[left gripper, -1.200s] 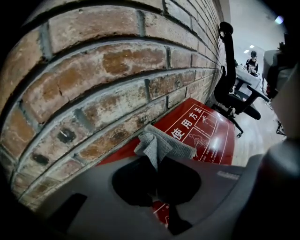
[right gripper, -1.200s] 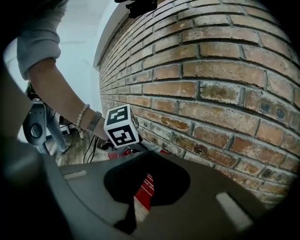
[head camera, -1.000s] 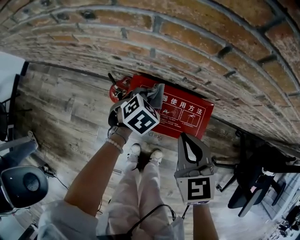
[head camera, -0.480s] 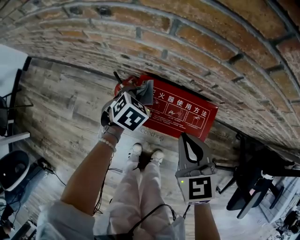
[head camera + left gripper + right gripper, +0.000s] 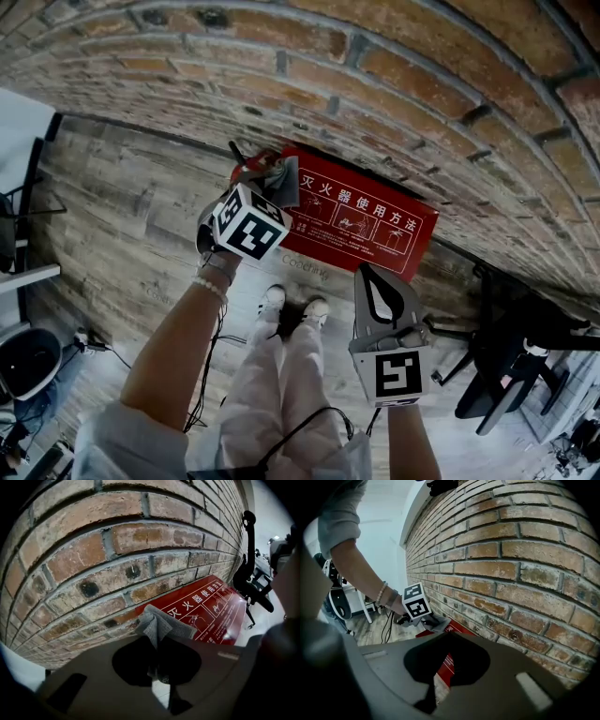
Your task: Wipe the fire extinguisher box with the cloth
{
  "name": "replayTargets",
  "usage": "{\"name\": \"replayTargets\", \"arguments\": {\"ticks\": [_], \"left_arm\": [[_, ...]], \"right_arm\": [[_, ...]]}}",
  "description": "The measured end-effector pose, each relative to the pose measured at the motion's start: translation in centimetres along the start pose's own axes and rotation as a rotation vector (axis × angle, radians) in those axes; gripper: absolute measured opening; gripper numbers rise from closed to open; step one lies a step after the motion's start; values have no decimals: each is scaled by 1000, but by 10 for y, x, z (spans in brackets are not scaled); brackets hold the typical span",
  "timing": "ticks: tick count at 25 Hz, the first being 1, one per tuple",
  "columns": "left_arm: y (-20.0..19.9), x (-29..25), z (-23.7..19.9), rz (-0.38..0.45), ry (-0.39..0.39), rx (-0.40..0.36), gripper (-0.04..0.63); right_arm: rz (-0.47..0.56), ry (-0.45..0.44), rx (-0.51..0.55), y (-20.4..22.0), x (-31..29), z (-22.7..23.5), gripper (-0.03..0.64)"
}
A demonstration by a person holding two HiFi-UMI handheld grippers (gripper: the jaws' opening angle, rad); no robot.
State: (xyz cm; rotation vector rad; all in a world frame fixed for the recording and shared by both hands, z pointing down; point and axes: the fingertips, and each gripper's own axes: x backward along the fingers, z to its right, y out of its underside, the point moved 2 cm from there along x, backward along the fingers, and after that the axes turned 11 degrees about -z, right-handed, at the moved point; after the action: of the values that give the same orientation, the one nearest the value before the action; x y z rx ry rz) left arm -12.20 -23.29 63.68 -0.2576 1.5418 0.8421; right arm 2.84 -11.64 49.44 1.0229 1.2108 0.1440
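The red fire extinguisher box (image 5: 366, 223) with white printed instructions lies on the wooden floor against the brick wall. My left gripper (image 5: 278, 190) is shut on a grey cloth (image 5: 282, 178), which rests on the box's left end. In the left gripper view the cloth (image 5: 158, 624) bunches between the jaws, just above the red box (image 5: 213, 605). My right gripper (image 5: 371, 277) is shut and holds nothing; it hangs in front of the box's right half. The right gripper view takes in the left gripper (image 5: 432, 620), the cloth (image 5: 440, 626) and a strip of the box (image 5: 447, 663).
A brick wall (image 5: 394, 103) runs behind the box. An extinguisher's red top (image 5: 246, 170) shows at the box's left end. A black office chair (image 5: 511, 352) stands at the right, a chair base (image 5: 28, 361) and cables at the left. The person's shoes (image 5: 291, 305) are near the box.
My left gripper has carried the cloth leftward along the box toward its left end. The right gripper has hardly moved. The head view has shifted slightly.
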Motion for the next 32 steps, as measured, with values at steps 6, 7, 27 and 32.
{"name": "replayTargets", "arguments": {"ticks": [6, 7, 27, 32], "left_arm": [[-4, 6, 3, 32, -15, -16, 12], [-6, 9, 4, 45, -13, -20, 12], [-53, 106, 79, 266, 137, -32, 12], [-63, 109, 126, 273, 208, -79, 12]], "right_arm": [[4, 10, -7, 3, 4, 1, 6], [2, 12, -9, 4, 5, 2, 6], [43, 84, -43, 12, 58, 27, 6], [46, 105, -74, 25, 73, 33, 6]]}}
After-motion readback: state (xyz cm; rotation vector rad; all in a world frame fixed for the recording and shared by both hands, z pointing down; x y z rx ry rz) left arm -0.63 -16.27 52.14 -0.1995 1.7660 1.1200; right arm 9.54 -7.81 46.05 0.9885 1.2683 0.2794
